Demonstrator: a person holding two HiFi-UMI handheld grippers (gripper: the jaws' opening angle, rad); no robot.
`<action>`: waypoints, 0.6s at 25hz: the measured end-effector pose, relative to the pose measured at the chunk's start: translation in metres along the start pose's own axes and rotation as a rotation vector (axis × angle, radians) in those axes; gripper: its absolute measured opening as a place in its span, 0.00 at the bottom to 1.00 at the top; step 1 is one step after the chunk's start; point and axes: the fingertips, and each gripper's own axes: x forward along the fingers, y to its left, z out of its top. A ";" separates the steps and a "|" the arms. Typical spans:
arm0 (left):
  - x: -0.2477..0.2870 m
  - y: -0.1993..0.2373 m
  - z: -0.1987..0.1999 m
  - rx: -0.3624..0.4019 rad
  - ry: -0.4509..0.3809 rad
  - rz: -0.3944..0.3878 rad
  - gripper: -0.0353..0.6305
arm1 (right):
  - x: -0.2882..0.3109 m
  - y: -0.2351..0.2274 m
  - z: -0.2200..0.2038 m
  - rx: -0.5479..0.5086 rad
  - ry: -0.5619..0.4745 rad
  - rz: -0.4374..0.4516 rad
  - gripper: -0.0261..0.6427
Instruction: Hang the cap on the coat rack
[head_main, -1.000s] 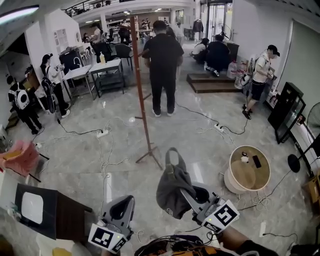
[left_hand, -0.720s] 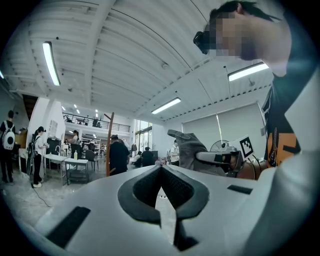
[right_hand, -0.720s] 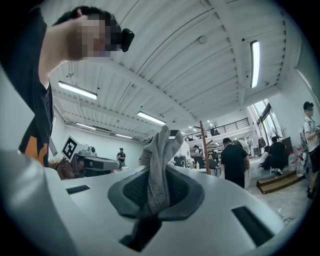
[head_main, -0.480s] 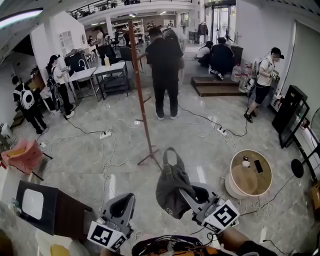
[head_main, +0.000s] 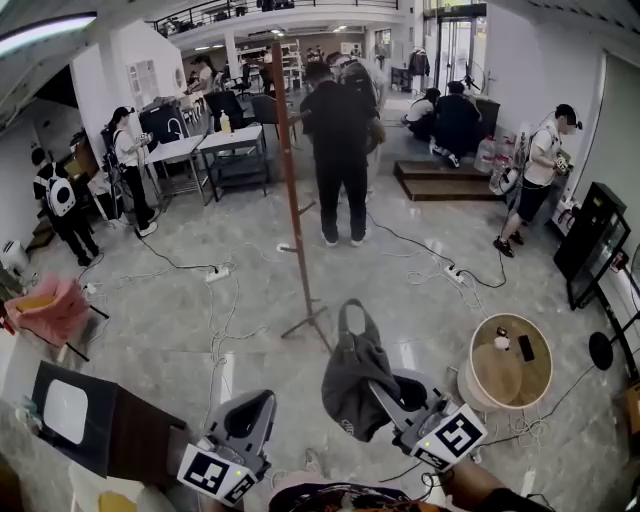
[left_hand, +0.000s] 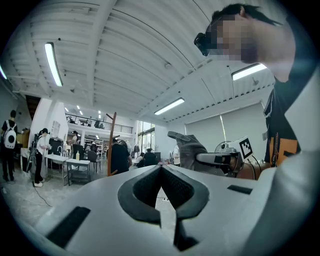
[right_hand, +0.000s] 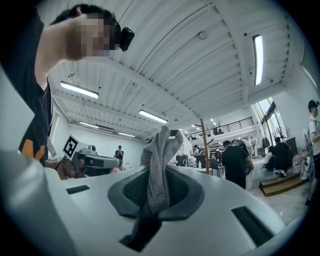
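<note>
Right gripper (head_main: 378, 388) clenched on the cap (head_main: 352, 368), grey fabric pinched between its pads, clear in the right gripper view, where the cap (right_hand: 159, 160) bunches up out of the closed jaws. The cap hangs down from the grip, strap loop on its far side, above the floor (head_main: 180, 340), near centre of the head view. Left gripper (head_main: 258, 408) is just left of it, jaws closed together on nothing, not touching the cap.

Coat rack (head_main: 291, 190) is a tall brown pole, farther off and slightly left of the cap, its foot on the floor, with a short peg partway up the pole. The cap is apart from the pole and clear of every peg. A person in black (head_main: 341, 130) stands beyond the rack, and a round table (head_main: 510, 362) is off to the right.

Progress, judged: pickup done, cap in hand and carried toward the rack. Left to do: close the gap to the pole, lift the cap to a peg, slip the loop or crown over it, release. Roughly the first half is done and the hanging has not started
</note>
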 end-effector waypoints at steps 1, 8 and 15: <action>0.006 0.009 -0.002 -0.006 -0.001 -0.005 0.09 | 0.008 -0.005 -0.001 -0.003 -0.001 -0.005 0.11; 0.047 0.075 -0.003 0.017 -0.005 -0.101 0.09 | 0.082 -0.037 0.000 -0.021 -0.015 -0.055 0.11; 0.088 0.136 -0.007 0.040 -0.011 -0.137 0.09 | 0.137 -0.078 -0.016 -0.006 -0.015 -0.103 0.11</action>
